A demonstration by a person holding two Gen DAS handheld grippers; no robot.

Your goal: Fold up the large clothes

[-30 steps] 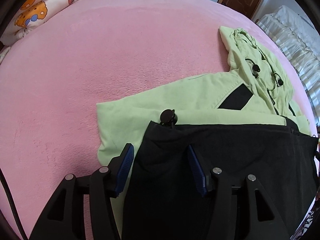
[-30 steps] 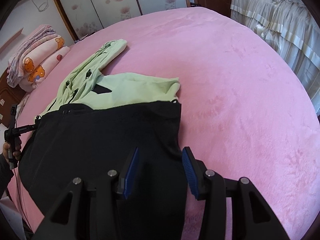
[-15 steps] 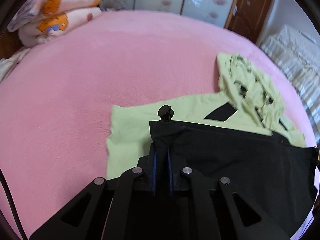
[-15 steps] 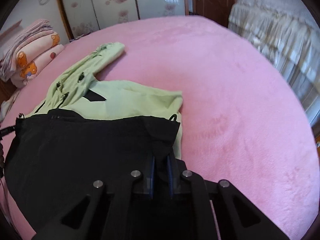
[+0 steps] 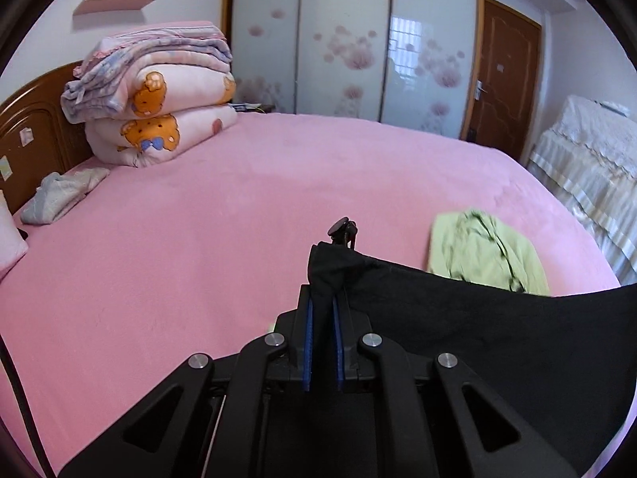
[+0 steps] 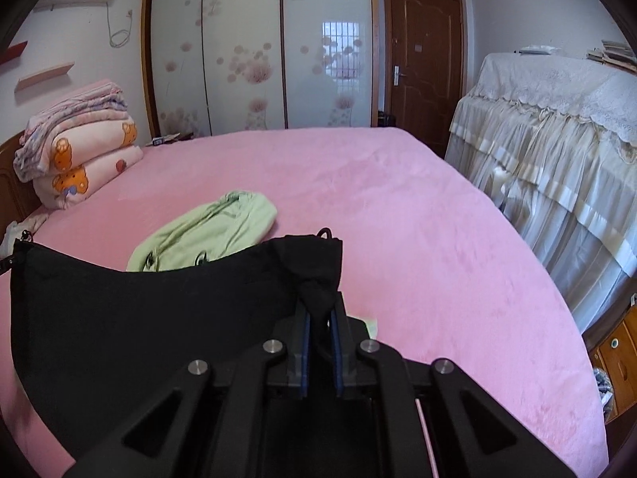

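Setting: pink bedspread (image 5: 223,207) covers a wide bed, with folded quilts (image 5: 159,91) stacked by the headboard and floral wardrobe doors behind.
Garment: the jacket's black lower half (image 6: 151,310) hangs taut between the two tools, raised off the bed; its green hood (image 6: 215,231) lies crumpled on the spread beyond.
Left gripper (image 5: 321,310): pinched tight on one black hem corner, a cord toggle (image 5: 342,229) poking above.
Right gripper (image 6: 318,318): likewise clamped on the opposite corner, cloth bunched between its blue pads (image 6: 305,334).
Technique: both corners should probably travel level and together toward the hood, keeping the edge stretched so the fold lands square, without sagging in the middle.
Change: a second ago both tools stood open over the flat-lying jacket; half a second ago they closed; now the hem is lifted and the green body is mostly hidden behind it.
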